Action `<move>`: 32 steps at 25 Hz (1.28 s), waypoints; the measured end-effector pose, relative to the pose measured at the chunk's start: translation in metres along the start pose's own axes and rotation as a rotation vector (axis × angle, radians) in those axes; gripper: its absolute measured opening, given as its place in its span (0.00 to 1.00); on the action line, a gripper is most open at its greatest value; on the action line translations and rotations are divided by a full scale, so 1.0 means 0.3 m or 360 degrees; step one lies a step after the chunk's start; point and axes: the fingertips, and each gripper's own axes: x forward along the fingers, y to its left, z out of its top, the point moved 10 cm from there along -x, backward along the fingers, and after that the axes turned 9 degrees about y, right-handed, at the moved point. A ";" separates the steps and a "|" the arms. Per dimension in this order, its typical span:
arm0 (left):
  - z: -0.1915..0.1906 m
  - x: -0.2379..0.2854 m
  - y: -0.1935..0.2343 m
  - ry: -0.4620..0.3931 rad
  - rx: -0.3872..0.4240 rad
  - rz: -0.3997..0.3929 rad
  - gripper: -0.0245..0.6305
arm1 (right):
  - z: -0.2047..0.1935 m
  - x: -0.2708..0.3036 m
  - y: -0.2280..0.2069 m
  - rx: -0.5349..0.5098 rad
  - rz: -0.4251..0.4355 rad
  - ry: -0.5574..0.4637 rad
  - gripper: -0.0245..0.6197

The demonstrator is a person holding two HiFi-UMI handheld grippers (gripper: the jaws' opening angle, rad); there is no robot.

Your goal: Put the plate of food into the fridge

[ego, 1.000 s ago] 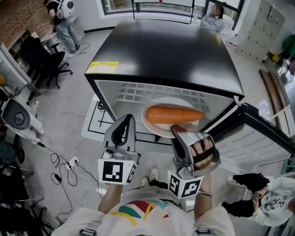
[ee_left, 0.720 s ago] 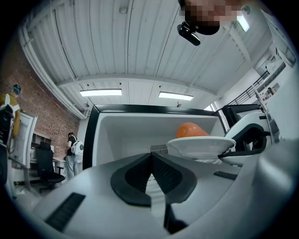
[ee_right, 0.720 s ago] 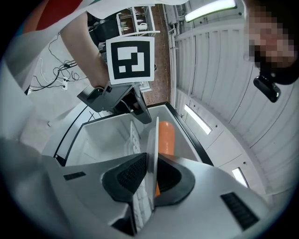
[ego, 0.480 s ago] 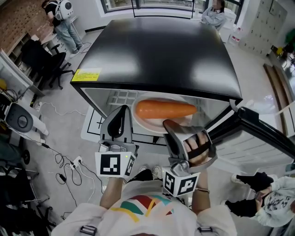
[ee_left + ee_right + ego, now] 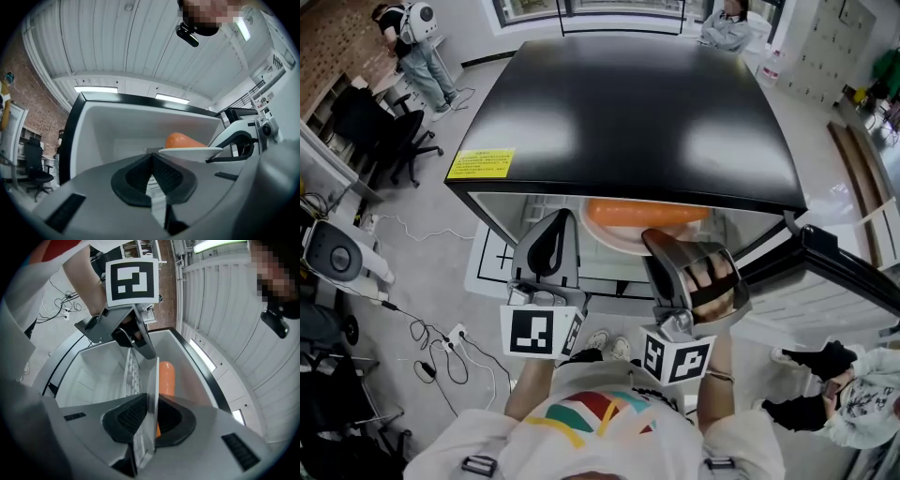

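Note:
A white plate carrying a long orange carrot sits half under the front edge of the black-topped fridge, inside its open white compartment. My right gripper is shut on the plate's near rim, with the carrot lying just past the jaws. Left of the plate, my left gripper is shut and holds nothing. From the left gripper view, plate and carrot hover to the right, inside the compartment.
A wire shelf lies under the plate. The fridge door stands open at the right. Cables trail on the floor at left. Office chairs and people stand farther off; a person sits at lower right.
The plate with the carrot has gone deeper into the fridge, so the black top now hides most of it. Both grippers have moved forward with it.

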 end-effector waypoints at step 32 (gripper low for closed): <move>-0.065 0.056 0.090 0.0055 -0.0142 -0.0229 0.05 | 0.024 0.228 -0.002 -0.0194 0.0421 0.0196 0.12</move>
